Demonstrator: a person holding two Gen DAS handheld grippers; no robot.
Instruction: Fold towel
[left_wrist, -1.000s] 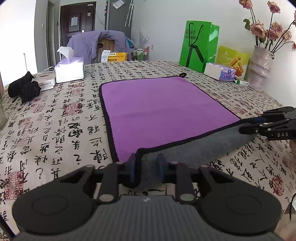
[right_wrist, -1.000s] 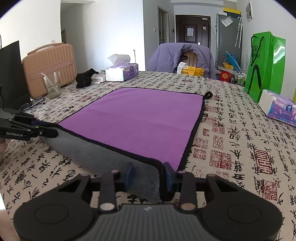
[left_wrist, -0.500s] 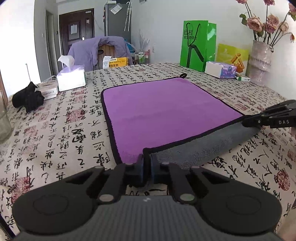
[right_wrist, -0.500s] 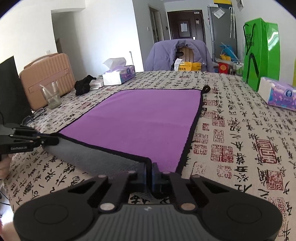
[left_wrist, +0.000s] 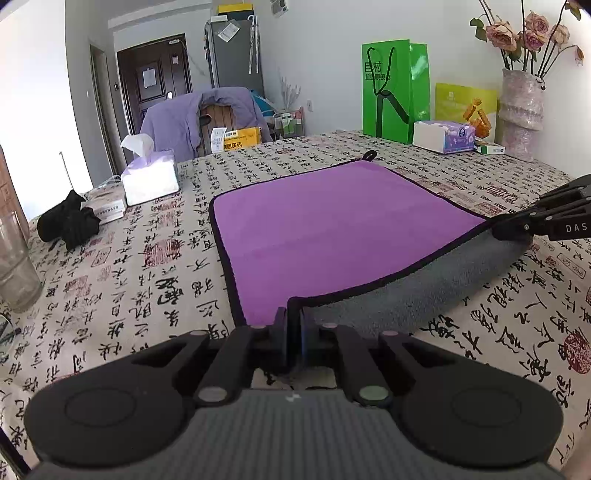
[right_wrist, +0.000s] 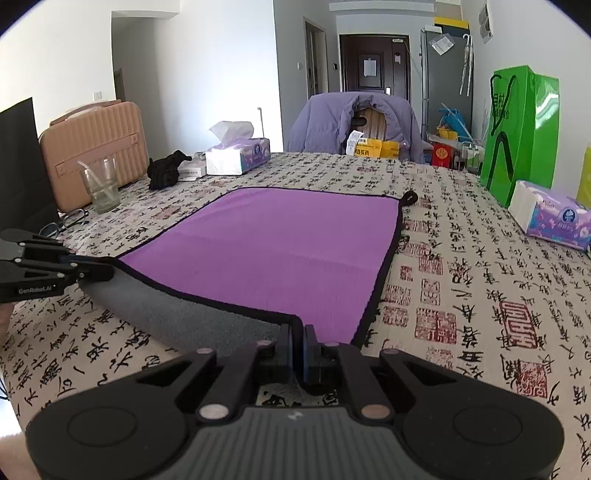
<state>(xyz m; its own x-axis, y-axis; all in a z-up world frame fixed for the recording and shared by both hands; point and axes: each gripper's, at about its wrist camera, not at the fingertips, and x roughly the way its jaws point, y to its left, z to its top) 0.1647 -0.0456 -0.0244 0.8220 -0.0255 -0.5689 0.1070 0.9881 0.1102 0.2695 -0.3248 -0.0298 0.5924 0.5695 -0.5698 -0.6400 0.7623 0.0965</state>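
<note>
A purple towel with a black hem and grey underside lies on the patterned tablecloth; it also shows in the right wrist view. My left gripper is shut on its near left corner. My right gripper is shut on its near right corner. Both corners are raised a little, so the near edge hangs between them with the grey side showing. Each gripper shows at the edge of the other's view: the right, the left.
On the table's left side are a glass, a black cloth, a tissue box and a pink case. A green bag, a tissue pack and a flower vase stand at the right. A chair with a purple jacket is behind.
Both grippers closed from open onto the towel's near corners and lifted them slightly, raising the near edge off the table.
</note>
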